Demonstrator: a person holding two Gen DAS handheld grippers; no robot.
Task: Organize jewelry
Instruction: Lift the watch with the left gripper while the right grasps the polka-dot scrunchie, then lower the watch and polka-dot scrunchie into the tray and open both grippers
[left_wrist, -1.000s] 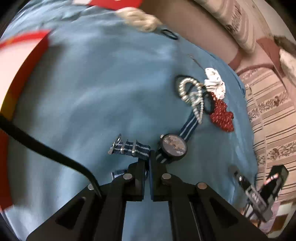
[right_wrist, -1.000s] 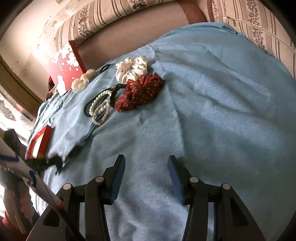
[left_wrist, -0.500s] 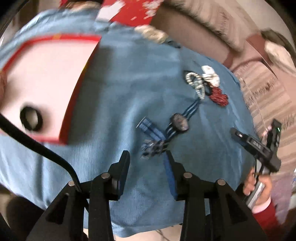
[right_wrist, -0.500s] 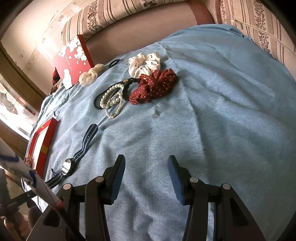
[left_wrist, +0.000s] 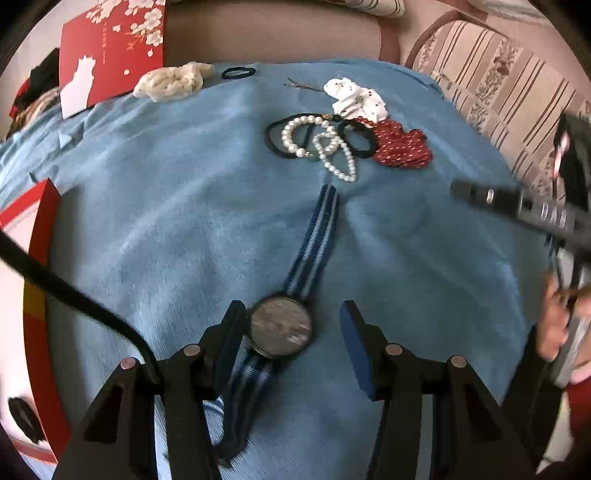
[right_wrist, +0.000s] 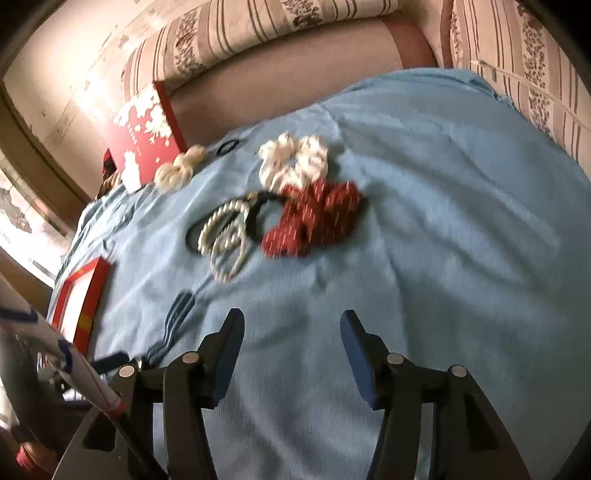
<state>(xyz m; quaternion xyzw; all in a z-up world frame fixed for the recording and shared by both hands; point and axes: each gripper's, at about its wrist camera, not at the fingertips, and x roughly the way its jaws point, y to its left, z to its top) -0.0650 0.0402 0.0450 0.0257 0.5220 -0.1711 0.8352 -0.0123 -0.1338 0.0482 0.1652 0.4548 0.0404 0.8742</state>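
Blue cloth (left_wrist: 155, 206) carried the watch (left_wrist: 279, 327), its face lying between the parted fingers of the left hand-held gripper (left_wrist: 291, 325), touching the left one. Closing on the case rather than the loose strap seemed wisest. Over in the right view, the right hand-held gripper (right_wrist: 291, 334) hung apart and empty, short of the pearls (right_wrist: 225, 240).
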